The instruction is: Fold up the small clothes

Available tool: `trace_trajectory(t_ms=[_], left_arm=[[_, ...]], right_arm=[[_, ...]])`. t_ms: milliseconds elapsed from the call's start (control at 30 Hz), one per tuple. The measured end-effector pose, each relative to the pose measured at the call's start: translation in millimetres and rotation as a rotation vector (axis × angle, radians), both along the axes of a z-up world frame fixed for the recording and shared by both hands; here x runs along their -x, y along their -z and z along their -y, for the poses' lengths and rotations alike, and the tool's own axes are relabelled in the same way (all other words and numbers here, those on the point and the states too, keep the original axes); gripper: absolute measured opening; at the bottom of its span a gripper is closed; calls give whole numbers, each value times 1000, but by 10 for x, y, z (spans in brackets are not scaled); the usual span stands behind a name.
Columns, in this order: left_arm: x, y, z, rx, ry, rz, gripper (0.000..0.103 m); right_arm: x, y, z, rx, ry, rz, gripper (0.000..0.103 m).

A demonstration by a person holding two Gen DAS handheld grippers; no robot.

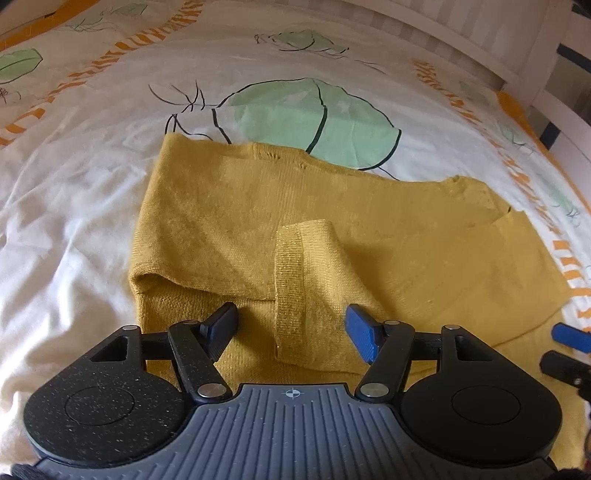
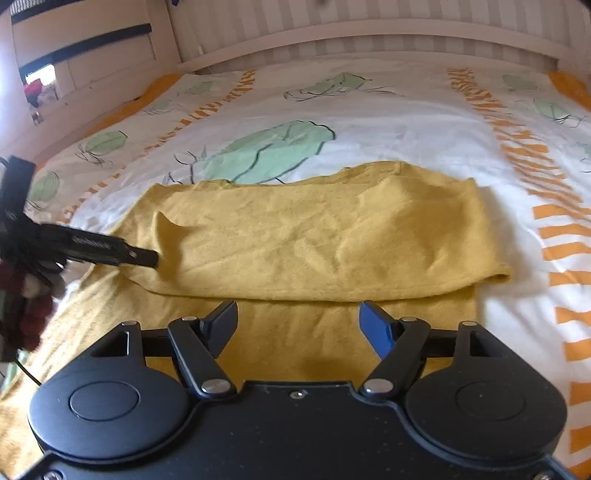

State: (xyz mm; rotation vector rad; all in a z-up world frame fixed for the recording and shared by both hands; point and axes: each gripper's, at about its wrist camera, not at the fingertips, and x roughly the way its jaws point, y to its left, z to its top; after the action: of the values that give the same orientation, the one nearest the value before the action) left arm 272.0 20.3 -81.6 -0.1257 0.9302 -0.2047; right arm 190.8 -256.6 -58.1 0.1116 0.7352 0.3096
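A mustard-yellow knit top (image 1: 236, 229) lies partly folded on the bed. In the left wrist view a sleeve with a glittery cuff (image 1: 291, 280) is folded over its body. My left gripper (image 1: 291, 325) is open just above the near edge, with the cuff between its fingers. In the right wrist view the top (image 2: 314, 236) has a folded layer across it. My right gripper (image 2: 298, 321) is open and empty over the near lower layer. The left gripper's finger (image 2: 110, 251) touches the fold's left edge. The right gripper's fingertips (image 1: 570, 336) show at the left view's right edge.
The bed sheet (image 1: 92, 155) is white with green leaf prints and orange stripes. A white slatted headboard (image 2: 369, 33) runs along the far edge. A white bed rail (image 1: 561, 122) stands at the right of the left view.
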Motion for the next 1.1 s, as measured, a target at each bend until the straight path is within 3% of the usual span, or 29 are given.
trace_trajectory(t_ms=[100,167,233,267,500,700,800,1000,1100], left_arm=[[-3,-1,34,-13,14,0,55],[10,-38,41,-16,11,13,18],[15,-108,48,-11,18,21,5],[20,-159,47,7,24,25,3],[-73,-1026,319,119,104,151,3],[-328,-1912,894,216,236,238,3],[-365,-2274,1274,223,312,285,3],[-253,-2716,1913,212,446,355,3],[-183,-2795,2088,208,492,382,3]], right_arm=[[-16,-10,-31,-15,-18,8,77],[-20,-3,-54,-21,-30,9,79],[-15,1,-82,-17,-39,9,79],[-15,7,-93,-13,-42,6,79],[21,25,-107,-18,-42,0,79],[71,-12,-86,-19,-34,31,79],[72,-34,-71,-19,-31,48,79],[38,-95,-29,-37,1,96,81],[-36,-121,-27,-61,16,124,91]])
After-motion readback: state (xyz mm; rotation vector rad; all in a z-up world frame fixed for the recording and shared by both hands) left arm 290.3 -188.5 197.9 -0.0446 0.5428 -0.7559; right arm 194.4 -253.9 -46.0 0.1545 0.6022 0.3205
